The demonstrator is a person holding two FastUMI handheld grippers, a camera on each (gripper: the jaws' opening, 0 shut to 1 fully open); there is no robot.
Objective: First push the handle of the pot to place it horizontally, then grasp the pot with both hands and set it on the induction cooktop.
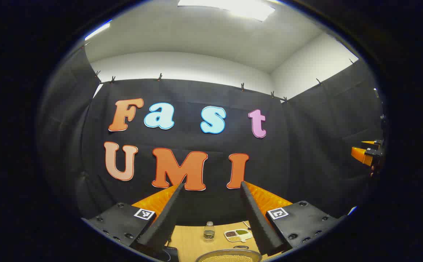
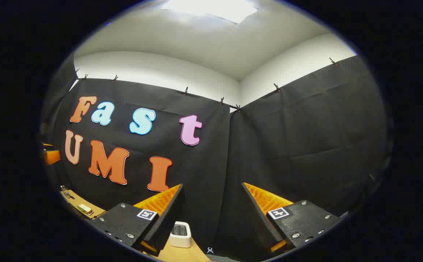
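Both tools gape above the pot [image 1: 228, 255].

Pot [image 1: 228, 255]: cut off at bottom edge of left gripper view, rim and grainy yellowish contents alone visible.
Divided dish [image 1: 238, 235]: partly hidden behind a finger, contents too small to identify.
Right gripper [image 1: 367, 154]: clipped at far right edge, jaws' stance unreadable.
White device [image 2: 180, 234]: partly hidden behind a finger, possibly a timer.
Small items [image 2: 84, 208] on table [image 2: 182, 254]: too small to identify.
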